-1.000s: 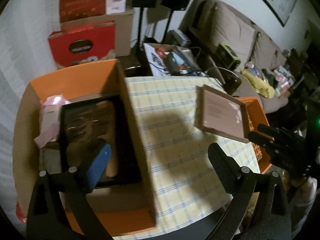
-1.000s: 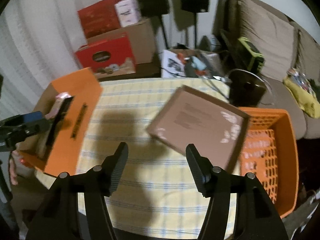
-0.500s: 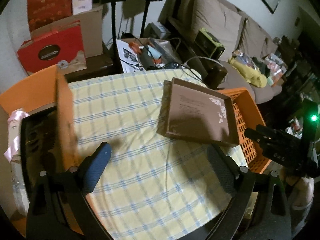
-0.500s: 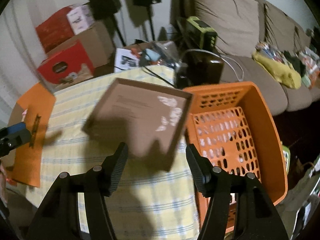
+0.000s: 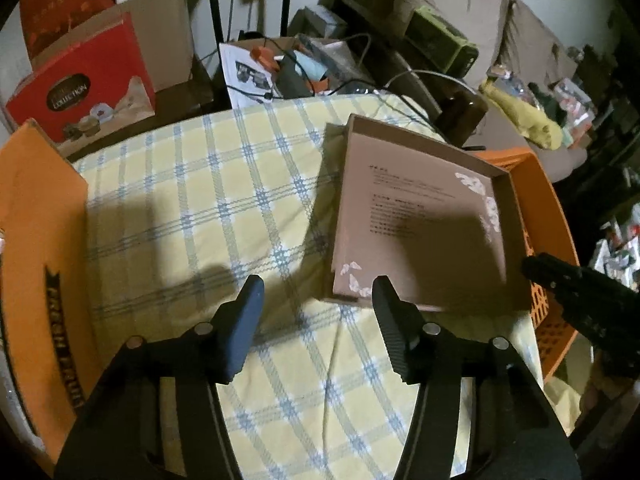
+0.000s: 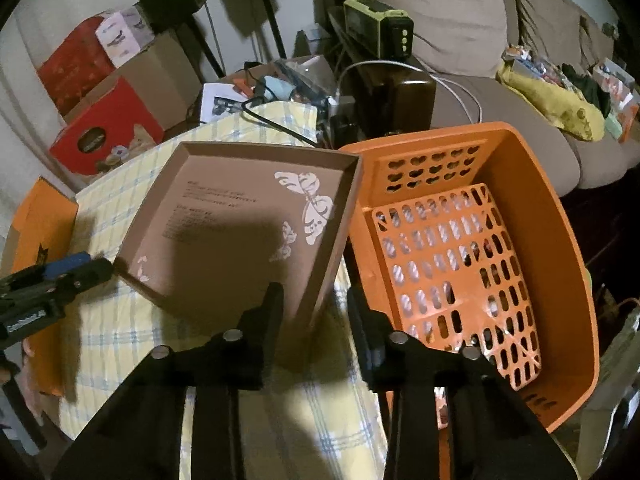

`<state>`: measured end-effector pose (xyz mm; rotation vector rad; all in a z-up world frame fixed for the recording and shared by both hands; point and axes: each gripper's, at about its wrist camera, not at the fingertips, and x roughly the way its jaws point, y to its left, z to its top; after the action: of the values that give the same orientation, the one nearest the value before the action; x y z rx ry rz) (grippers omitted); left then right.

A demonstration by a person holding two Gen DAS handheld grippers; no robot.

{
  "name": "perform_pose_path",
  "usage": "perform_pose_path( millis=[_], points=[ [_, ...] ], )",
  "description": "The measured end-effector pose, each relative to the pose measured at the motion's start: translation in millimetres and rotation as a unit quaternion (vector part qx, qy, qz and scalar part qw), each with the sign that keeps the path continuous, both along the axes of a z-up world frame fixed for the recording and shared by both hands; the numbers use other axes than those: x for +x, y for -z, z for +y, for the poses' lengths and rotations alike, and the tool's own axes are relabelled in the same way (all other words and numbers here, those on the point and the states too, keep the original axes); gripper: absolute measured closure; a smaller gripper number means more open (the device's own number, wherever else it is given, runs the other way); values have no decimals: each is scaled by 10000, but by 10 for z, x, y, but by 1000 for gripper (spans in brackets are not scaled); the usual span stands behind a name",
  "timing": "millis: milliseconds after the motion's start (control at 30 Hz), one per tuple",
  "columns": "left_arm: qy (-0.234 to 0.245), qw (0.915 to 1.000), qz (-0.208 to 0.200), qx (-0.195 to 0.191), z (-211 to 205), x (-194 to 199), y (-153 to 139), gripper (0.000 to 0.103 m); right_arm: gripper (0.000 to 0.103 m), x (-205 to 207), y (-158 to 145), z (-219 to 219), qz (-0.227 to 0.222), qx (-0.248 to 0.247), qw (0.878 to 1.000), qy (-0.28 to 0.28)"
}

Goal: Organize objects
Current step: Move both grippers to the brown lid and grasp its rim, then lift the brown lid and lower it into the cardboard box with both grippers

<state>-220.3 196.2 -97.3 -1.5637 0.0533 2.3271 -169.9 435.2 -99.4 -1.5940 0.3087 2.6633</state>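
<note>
Tray (image 6: 240, 216), a shallow brown cardboard lid, lies mid-frame on the checked table (image 5: 200, 200), touching the orange basket (image 6: 560, 240). It looks light, stiff, thin-walled; pinch a side wall. Right gripper (image 6: 314, 304), jaws just closing, straddles its near corner; left gripper (image 5: 318, 300), also just closing, is half open and empty beside it.

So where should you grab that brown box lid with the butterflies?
By a thin upright wall, probably at the near corner. The brown lid lies open side up, so one finger goes inside and one outside. The right gripper, its jaws just closing, already straddles that corner from the near side.

Beige sofa (image 6: 472, 20); speaker stands (image 6: 264, 20); dim room
</note>
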Motion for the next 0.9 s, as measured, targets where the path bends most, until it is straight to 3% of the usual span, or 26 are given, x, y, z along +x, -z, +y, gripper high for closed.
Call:
perform_pose_path(
  millis=[400,533,700,900],
  points=[
    [-69,9996,-254,119,65,-142,210,70,89,-105,136,28,-87,-10,9999,102],
    [-15,9992,-305,247,99,-139,220,84,92,-99,123,16,-47,58,9999,78],
    [-24,9995,-279,147,104,-81,183,85,93,-56,63,-2,33,83,10000,28],
    [-29,9998,-4,186,2,59,-88,85,93,18,-229,-163,343,302,9988,-162]
  ],
)
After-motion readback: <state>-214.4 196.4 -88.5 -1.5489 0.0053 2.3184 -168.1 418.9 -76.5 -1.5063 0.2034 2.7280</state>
